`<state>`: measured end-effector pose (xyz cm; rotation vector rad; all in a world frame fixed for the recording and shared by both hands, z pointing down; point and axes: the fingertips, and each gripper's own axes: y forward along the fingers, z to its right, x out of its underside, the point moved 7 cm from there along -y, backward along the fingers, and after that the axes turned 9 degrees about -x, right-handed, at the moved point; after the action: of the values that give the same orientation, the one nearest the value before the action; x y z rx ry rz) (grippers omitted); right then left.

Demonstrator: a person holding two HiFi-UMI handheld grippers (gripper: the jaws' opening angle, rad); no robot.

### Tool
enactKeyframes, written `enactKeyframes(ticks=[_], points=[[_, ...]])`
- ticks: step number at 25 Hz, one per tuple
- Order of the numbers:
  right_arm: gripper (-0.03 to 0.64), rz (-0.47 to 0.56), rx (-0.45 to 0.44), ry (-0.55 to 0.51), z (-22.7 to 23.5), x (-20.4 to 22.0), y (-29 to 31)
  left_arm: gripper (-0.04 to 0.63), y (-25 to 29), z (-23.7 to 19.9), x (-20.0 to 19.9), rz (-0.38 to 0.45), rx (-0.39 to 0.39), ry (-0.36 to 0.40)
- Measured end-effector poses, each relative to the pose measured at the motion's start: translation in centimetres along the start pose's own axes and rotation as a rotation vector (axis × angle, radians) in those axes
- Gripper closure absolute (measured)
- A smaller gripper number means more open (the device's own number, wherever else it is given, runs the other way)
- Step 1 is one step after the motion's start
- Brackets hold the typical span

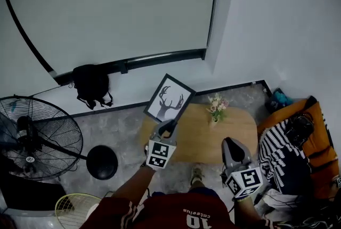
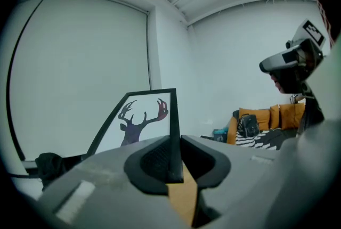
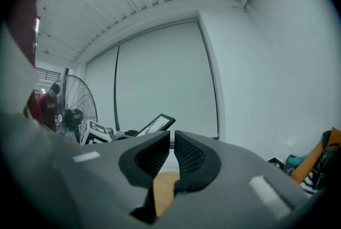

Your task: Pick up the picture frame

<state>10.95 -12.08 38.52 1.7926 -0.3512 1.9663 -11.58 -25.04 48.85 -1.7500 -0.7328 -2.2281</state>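
Observation:
The picture frame (image 1: 169,98), black-edged with a dark deer silhouette on white, is lifted above the wooden table (image 1: 240,129) and tilted. My left gripper (image 1: 166,129) is shut on its lower edge; in the left gripper view the frame (image 2: 144,116) stands edge-on between the pads (image 2: 160,161). My right gripper (image 1: 233,148) hovers over the table's near right side, apart from the frame. Its jaws (image 3: 172,137) are shut with nothing between them, and the frame (image 3: 154,125) shows beyond them to the left.
A small vase of flowers (image 1: 216,107) stands on the table's far side. A standing fan (image 1: 32,137) and its round black base (image 1: 102,162) are at the left. A black bag (image 1: 91,84) lies by the wall. An orange couch (image 1: 319,142) with a striped cushion (image 1: 274,148) is at the right.

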Motion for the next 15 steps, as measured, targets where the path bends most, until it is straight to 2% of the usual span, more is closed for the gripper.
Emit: enactKeyframes(ticks=[6,10,15], points=[[0.601,-0.002,0.030,-0.005,-2.0,-1.9,-2.8,0.525,-5.6,0.3,-4.5,0.055,0.017,-0.015],[0.601,-0.005,0.046,-0.022,-1.7,-3.0,-4.3,0.525,-8.3,0.8,-6.7,0.085,0.017,-0.040],[0.601,0.015,0.040,-0.045,-1.5,-2.7,-6.1,0.525,-11.7,2.4,-7.3,0.135,0.002,-0.057]])
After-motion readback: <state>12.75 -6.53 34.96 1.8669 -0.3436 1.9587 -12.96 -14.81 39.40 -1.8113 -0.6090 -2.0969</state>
